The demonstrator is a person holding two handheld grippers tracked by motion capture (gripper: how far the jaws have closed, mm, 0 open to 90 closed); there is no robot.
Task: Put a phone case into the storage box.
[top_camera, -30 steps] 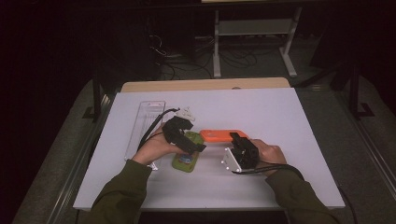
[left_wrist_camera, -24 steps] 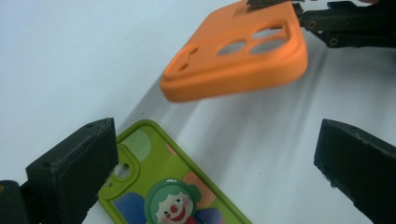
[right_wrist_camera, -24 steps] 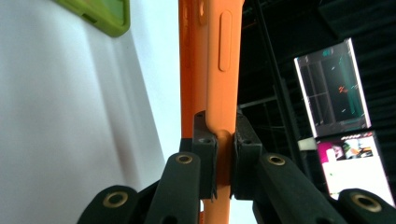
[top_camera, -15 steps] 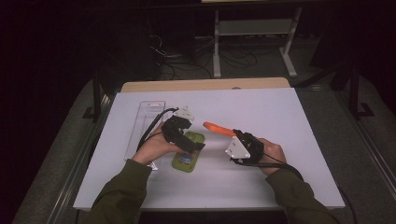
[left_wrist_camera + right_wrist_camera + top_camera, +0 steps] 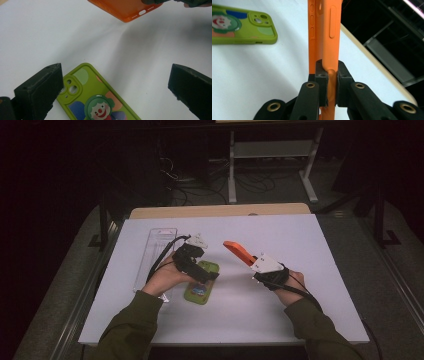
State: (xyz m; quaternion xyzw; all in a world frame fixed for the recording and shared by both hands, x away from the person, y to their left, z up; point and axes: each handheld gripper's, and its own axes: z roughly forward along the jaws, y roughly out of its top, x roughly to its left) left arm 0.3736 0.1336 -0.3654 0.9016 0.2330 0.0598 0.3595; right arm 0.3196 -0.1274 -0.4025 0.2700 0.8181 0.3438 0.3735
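Right tool (image 5: 329, 75) pinches a smooth orange silicone case (image 5: 324, 30); left tool (image 5: 112, 87) gapes over a green one (image 5: 100, 102).

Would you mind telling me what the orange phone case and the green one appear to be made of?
Orange phone case: probably soft silicone or rubbery plastic, matte; its edge visibly squashes where the right gripper pinches it. Green phone case: likely similar soft plastic, with a smooth low sheen, rounded edges and a printed clown picture. Neither material is certain from looks alone.

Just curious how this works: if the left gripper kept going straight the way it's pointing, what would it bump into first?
Probably the green phone case, lying flat on the white table between the open left gripper; depth is hard to judge.
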